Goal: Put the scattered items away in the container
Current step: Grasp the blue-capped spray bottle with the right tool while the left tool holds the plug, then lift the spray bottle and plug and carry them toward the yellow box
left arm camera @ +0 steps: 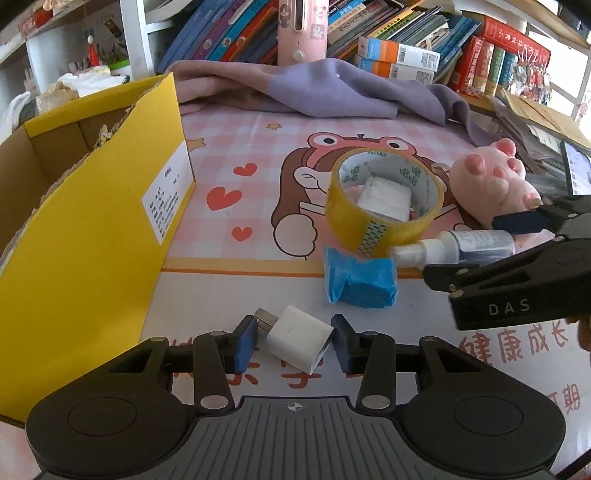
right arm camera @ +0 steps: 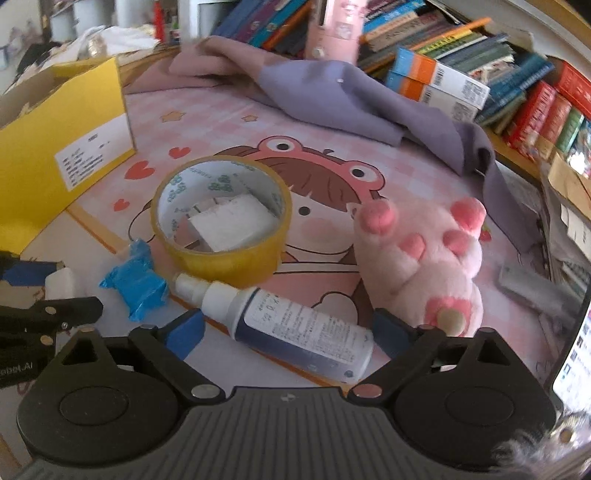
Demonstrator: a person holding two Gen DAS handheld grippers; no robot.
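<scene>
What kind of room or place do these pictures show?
Probably a child's study desk at home: a cartoon desk mat covers the top, crowded books stand behind, and a pink plush toy lies among the clutter.

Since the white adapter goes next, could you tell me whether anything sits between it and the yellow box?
Nothing visible does. The white adapter lies between the open left hand-held gripper fingers, and the mat towards the yellow box on its left is bare; the blue packet lies on the other side.
</scene>
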